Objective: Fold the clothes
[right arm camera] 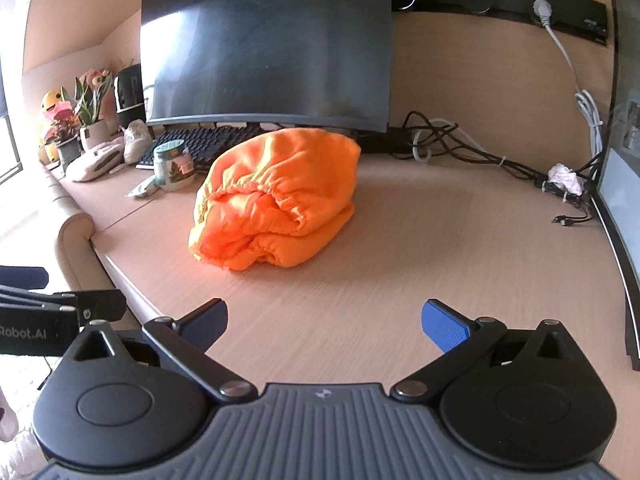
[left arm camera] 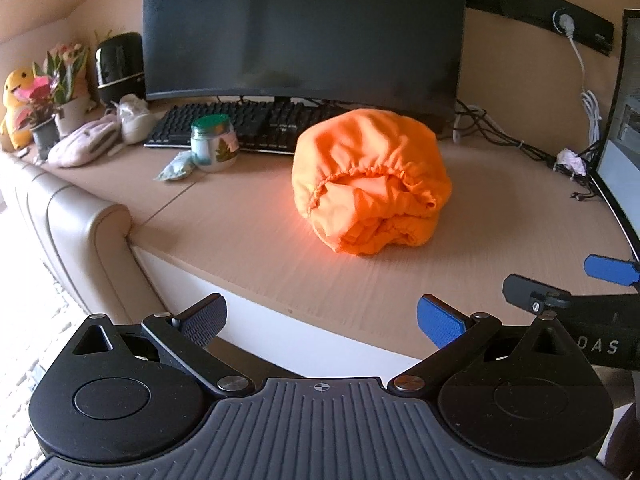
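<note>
Two wrist fisheyes, side by side at the near edge of the desk [left arm camera: 248,240], both facing the far wall.

The left wrist view looks from just off the desk's near left corner, over its own left gripper [left arm camera: 320,322], with the right gripper [left arm camera: 560,280] entering at its right edge. The right wrist view sits further right, above the desktop, over that same gripper [right arm camera: 324,322]. Both share the orange bundled garment [left arm camera: 370,180] [right arm camera: 276,196] at mid-distance, the monitor [left arm camera: 304,28] [right arm camera: 268,44] and keyboard [left arm camera: 240,126] [right arm camera: 200,142] behind it, and the cables [right arm camera: 460,144] on the far right.
</note>
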The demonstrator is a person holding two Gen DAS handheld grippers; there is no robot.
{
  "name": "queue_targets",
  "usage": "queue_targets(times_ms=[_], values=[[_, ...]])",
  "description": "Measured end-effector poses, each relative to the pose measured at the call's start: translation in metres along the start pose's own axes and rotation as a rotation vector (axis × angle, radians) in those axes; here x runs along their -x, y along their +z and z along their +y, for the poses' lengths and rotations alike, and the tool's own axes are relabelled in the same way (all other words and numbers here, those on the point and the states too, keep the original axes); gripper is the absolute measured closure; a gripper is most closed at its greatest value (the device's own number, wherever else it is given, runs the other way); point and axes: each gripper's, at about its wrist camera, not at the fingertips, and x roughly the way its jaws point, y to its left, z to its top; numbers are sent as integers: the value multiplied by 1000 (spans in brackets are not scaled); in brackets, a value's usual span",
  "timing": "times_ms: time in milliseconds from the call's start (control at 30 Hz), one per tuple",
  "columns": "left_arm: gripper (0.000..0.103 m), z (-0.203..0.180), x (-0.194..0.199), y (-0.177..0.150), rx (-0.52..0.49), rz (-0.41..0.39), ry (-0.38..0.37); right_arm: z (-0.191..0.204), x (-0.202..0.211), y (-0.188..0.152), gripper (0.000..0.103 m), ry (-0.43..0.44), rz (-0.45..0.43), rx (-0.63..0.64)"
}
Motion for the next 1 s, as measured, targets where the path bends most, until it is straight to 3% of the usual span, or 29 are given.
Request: queue_targets(times_ms=[233, 1000], values=[[0, 4, -1, 1, -29, -43, 44, 4, 7, 3, 0, -7, -55, 20], [0, 2, 1, 4, -20, -41, 11, 4, 10, 5, 0, -23, -84, 19]])
